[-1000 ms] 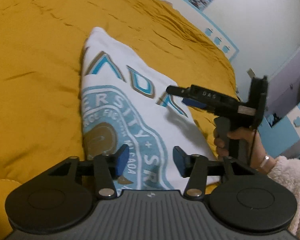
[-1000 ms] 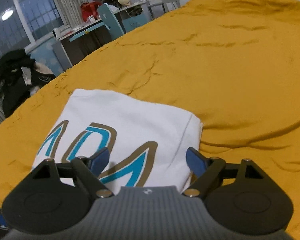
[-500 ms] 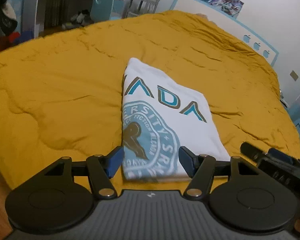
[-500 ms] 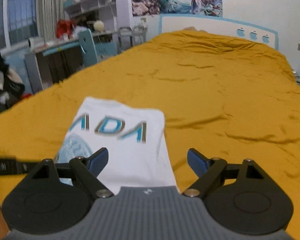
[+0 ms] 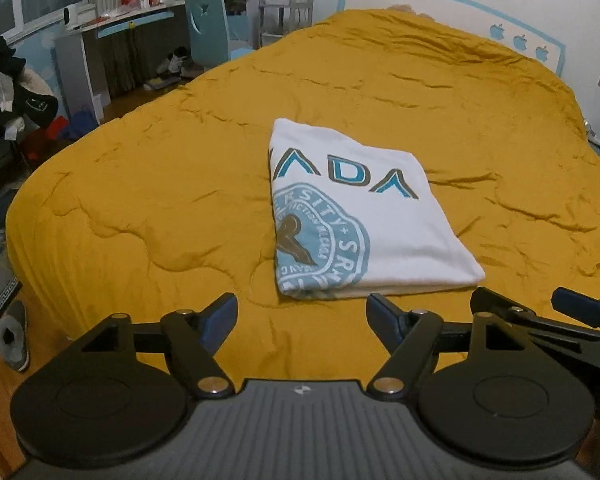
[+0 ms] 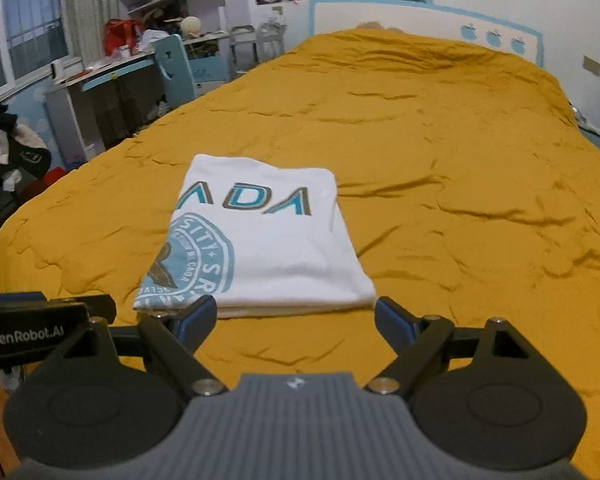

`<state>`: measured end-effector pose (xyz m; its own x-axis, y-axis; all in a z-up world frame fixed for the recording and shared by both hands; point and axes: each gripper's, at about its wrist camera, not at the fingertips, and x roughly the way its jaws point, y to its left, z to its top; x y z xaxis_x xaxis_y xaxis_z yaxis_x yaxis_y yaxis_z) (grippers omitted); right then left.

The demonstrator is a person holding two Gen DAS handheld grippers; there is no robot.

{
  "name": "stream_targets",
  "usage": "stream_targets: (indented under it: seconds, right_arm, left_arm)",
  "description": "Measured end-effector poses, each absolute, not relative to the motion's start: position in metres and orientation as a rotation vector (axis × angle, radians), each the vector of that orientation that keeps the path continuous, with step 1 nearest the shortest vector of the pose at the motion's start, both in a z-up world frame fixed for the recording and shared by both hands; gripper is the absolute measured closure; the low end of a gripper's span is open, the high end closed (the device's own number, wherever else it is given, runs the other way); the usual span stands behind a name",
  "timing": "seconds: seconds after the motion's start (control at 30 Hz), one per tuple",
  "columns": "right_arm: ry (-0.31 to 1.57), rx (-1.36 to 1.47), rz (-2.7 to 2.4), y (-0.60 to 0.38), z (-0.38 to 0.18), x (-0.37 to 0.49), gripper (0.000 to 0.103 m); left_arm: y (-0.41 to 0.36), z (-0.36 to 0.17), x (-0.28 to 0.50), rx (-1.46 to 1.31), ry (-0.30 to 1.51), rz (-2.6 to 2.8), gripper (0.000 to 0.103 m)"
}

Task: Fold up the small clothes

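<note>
Dim indoor light, fisheye-warped edges

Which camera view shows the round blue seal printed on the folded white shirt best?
The left wrist view: the round blue seal on the folded white shirt is unobstructed there. In the right wrist view, a finger of the right gripper hides its lower edge.

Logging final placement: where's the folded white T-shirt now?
The folded white T-shirt lies flat on the mustard-yellow bedspread, near the bed's foot, just beyond both open tools; it shows centre in the left wrist view and centre-left in the right.
</note>
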<state>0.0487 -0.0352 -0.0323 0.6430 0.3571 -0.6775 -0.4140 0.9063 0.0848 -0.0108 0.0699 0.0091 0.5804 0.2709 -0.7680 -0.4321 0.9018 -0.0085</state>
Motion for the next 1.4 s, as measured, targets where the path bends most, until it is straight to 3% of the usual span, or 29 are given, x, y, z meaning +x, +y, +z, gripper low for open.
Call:
stream_targets:
  seconds: [1.4]
  right_arm:
    - [0.824,-0.088,0.374,-0.0387,-0.0345,0.0522,0.021]
  left_arm:
    - [0.0729,0.0058,-0.0136,-0.223,0.885,0.395,0.018]
